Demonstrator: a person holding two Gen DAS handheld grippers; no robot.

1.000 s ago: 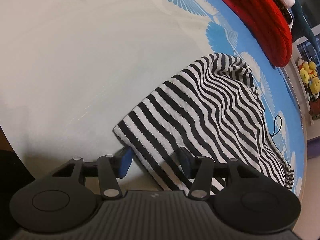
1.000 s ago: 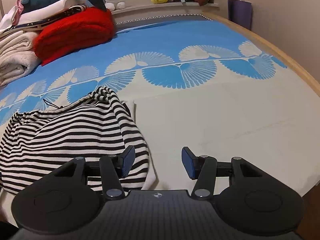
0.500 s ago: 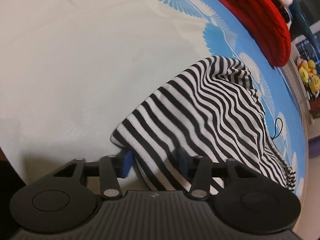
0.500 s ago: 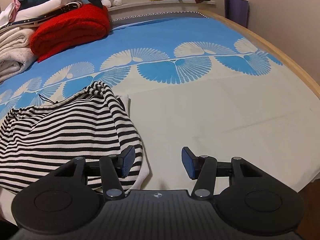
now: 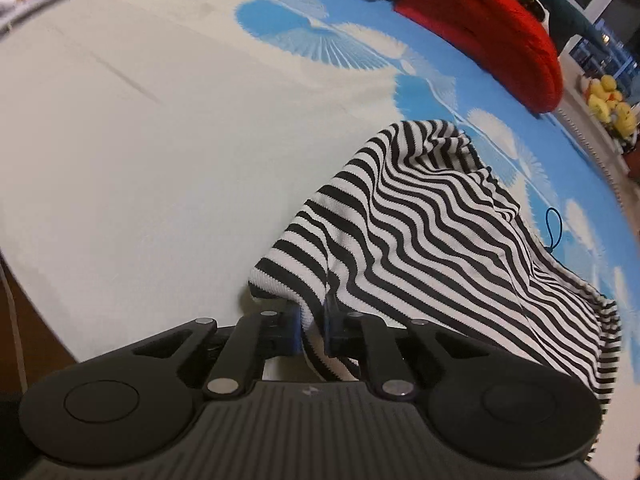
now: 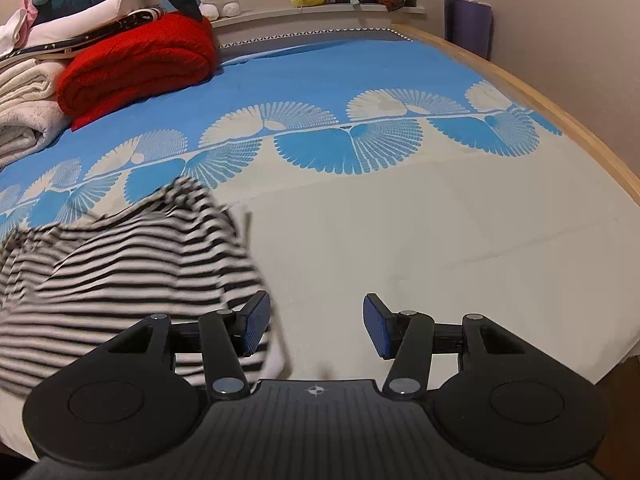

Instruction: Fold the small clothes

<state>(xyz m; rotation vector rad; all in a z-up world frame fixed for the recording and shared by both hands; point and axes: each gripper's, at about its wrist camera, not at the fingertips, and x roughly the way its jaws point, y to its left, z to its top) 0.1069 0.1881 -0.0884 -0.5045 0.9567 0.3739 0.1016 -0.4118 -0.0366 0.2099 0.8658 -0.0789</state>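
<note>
L gripper (image 5: 311, 330) is pointing steeply down, jaws closing w/ blue pads nearly together and pinching a fold of the striped garment (image 5: 420, 232) between them, black linkage arms drawn in toward the centre. R gripper (image 6: 316, 326) is also angling down, jaws standing about half apart w/ nothing between the blue pads; its left pad (image 6: 256, 322) is sitting just beside the cloth edge, not gripping it.
</note>
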